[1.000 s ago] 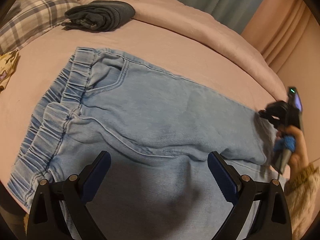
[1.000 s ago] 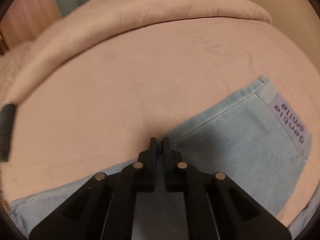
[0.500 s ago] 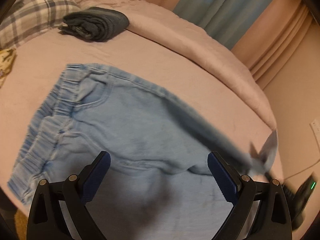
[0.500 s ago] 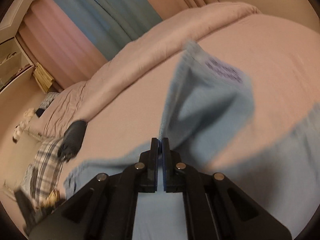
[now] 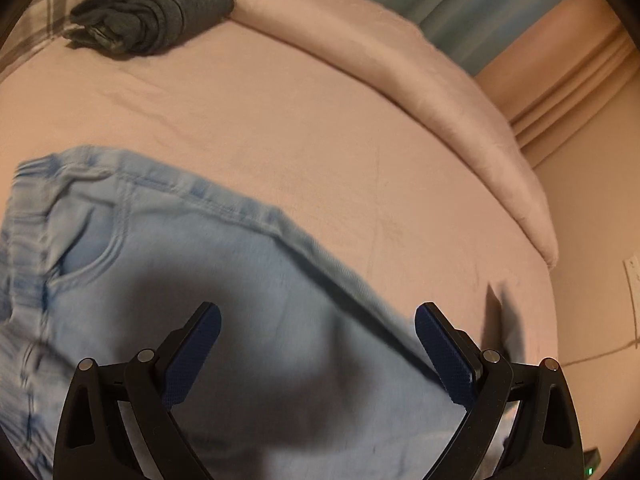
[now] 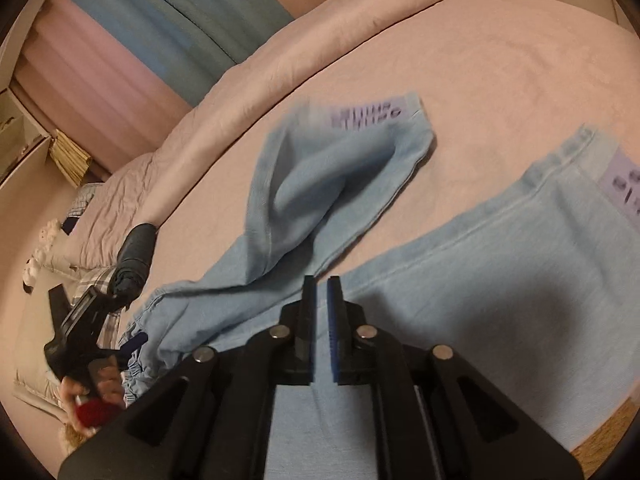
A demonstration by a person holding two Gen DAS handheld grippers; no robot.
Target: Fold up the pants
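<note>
On the pink bed point(image 6: 520, 60), light-blue jeans point(image 6: 460, 300) are lying half folded; right gripper point(image 6: 321, 280) is opening, empty, left gripper point(image 5: 318, 316) is gaping wide; the tossed leg point(image 6: 320, 184) is crumpling, risking a crooked fold

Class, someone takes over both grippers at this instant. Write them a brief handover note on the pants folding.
Left gripper: open, nothing between its pads, hovering over the seat of the pants.
Right gripper: jaws opening, nothing between them now.
Pants: light blue, lying on the pink bed. One leg lies twisted and rumpled across the bed; the other leg lies flat.
Done: no tidy fold yet.
Left: straighten the rumpled leg, lay it over the flat one, then fold lengthwise.
</note>
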